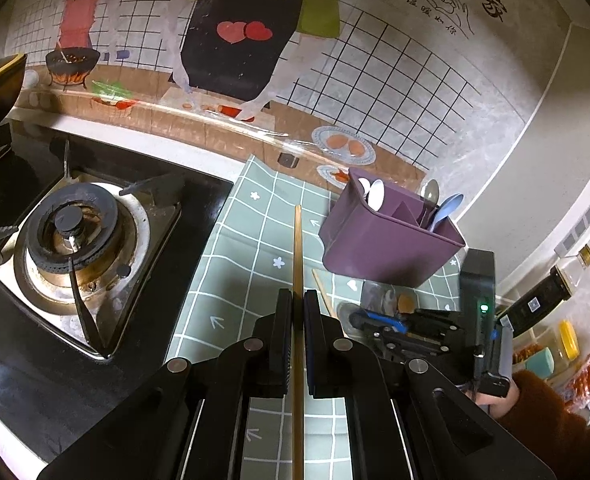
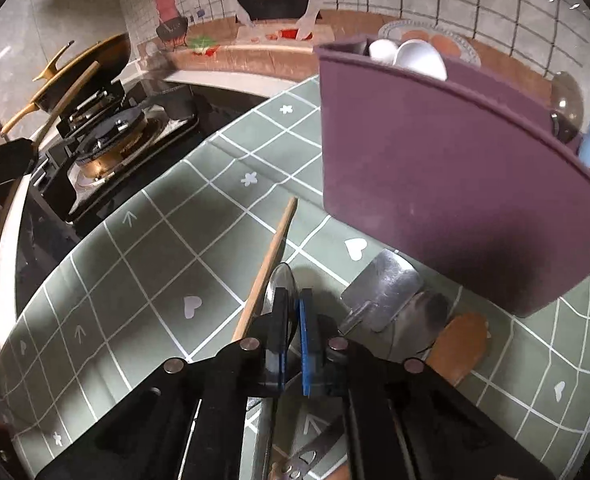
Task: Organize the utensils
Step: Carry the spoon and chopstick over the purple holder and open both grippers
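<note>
The left gripper (image 1: pixel 298 304) is clamped on a wooden chopstick (image 1: pixel 298 248) that runs straight forward between its jaws, tip out over the green checked mat (image 1: pixel 239 264). In the right wrist view the right gripper (image 2: pixel 293 308) has its jaws closed on a metal spoon (image 2: pixel 283 280), whose bowl pokes out just ahead of the fingertips. Just beside that spoon on its left, a second wooden chopstick (image 2: pixel 267 268) lies flat on the mat, angled up and right. To the right of the gripper lie a steel spatula (image 2: pixel 381 288) and a wooden spatula (image 2: pixel 461 340), touching or overlapping each other near the base of the holder. Beyond them stands the purple utensil holder (image 1: pixel 387 240), with white spoons (image 1: pixel 375 194) in one compartment and a blue spoon (image 1: pixel 447 208) plus a metal spoon in another. Farther left sits the gas burner (image 1: pixel 75 224) on the black hob
</note>
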`<state>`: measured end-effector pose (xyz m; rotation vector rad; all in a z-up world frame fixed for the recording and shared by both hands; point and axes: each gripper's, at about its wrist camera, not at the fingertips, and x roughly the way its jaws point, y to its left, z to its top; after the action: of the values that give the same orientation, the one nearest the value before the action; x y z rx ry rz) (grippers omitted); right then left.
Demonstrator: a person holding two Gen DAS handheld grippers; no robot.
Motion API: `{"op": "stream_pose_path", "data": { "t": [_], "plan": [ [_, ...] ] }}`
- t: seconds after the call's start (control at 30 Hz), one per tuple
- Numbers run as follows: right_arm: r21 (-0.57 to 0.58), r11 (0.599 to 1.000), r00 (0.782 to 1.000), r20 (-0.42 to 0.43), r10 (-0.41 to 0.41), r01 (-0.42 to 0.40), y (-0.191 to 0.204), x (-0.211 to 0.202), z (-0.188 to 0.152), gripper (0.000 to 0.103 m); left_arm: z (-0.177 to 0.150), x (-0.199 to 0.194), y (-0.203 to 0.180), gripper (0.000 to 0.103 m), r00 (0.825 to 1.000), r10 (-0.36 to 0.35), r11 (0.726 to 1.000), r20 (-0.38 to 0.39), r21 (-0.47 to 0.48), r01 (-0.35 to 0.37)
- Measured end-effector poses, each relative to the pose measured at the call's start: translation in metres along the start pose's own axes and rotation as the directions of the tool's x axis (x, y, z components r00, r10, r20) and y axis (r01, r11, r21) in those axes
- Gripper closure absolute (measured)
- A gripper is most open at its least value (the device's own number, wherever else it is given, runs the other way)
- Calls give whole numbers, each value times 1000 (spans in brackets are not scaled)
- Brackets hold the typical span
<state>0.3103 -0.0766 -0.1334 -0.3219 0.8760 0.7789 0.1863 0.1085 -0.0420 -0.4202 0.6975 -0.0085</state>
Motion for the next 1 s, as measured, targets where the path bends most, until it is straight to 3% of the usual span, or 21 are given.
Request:
{"op": "stream_pose_path", "data": {
  "t": [0.23, 0.3, 0.4, 0.5, 0.7, 0.83, 1.0],
  "plan": [
    [106, 994, 989, 140, -47, 32, -17, -56, -7, 99, 7, 4, -18, 97, 998, -64, 997, 12, 33, 64],
    [127, 990, 979, 185, -87, 64, -18, -78, -9, 99, 11, 5, -29, 97, 995, -95, 995, 23, 46, 94],
    [168, 979, 947, 278, -162, 118, -20, -120, -7, 99, 21, 0, -55, 97, 988, -144, 985, 62, 101, 138],
    [224, 959, 882, 398, -252, 172, -24, -172, 2, 99, 39, -11, -84, 97, 970, -185, 972, 156, 177, 157],
    [334, 903, 665, 614, -426, 270, -34, -257, 37, 99, 79, -17, -122, 97, 910, -233, 961, 343, 225, 162],
    [384, 891, 610, 655, -447, 241, -59, -267, 62, 99, 107, -10, -134, 97, 875, -231, 966, 425, 207, 155],
    [398, 882, 597, 653, -467, 254, -77, -249, 86, 99, 134, 4, -148, 97, 825, -238, 965, 512, 223, 140]
  ]
}}
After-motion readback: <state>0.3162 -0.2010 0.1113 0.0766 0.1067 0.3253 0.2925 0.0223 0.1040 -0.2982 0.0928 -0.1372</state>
